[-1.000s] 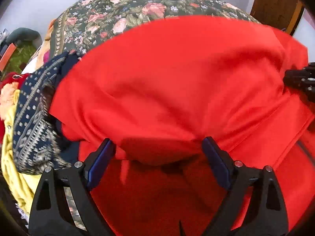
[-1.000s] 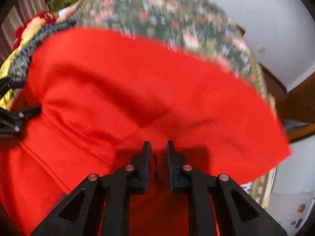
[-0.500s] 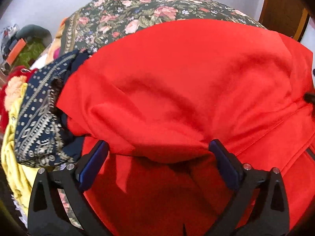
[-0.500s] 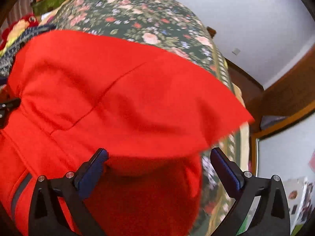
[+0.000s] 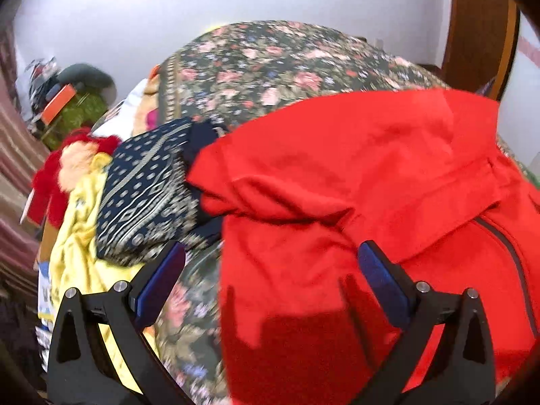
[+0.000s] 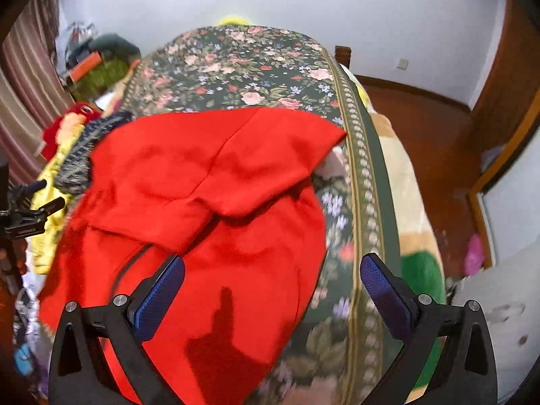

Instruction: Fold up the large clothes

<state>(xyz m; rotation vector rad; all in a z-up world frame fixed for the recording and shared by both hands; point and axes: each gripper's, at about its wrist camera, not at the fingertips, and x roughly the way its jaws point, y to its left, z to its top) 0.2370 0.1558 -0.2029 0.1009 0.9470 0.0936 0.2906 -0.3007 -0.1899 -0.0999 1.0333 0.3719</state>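
A large red hooded garment (image 5: pixel 354 202) lies on a bed with a floral cover (image 5: pixel 270 60), its hood folded back over the body. It also shows in the right wrist view (image 6: pixel 202 195), where a dark zip line runs down its front. My left gripper (image 5: pixel 270 270) is open and empty above the garment's near left part. My right gripper (image 6: pixel 271 276) is open and empty above the garment's near right edge. The left gripper's fingers (image 6: pixel 37 212) show at the left edge of the right wrist view.
A pile of other clothes lies left of the red garment: a navy patterned cloth (image 5: pixel 145 199), a yellow one (image 5: pixel 74 236) and a red fluffy one (image 5: pixel 67 155). The bed's right edge (image 6: pixel 368 202) drops to a wooden floor (image 6: pixel 435 141). Clutter stands by the curtains at the far left.
The right gripper opened and let go of the red cloth. Both grippers pulled back and up, so more of the bed and room shows. The hood now lies flat on the garment.
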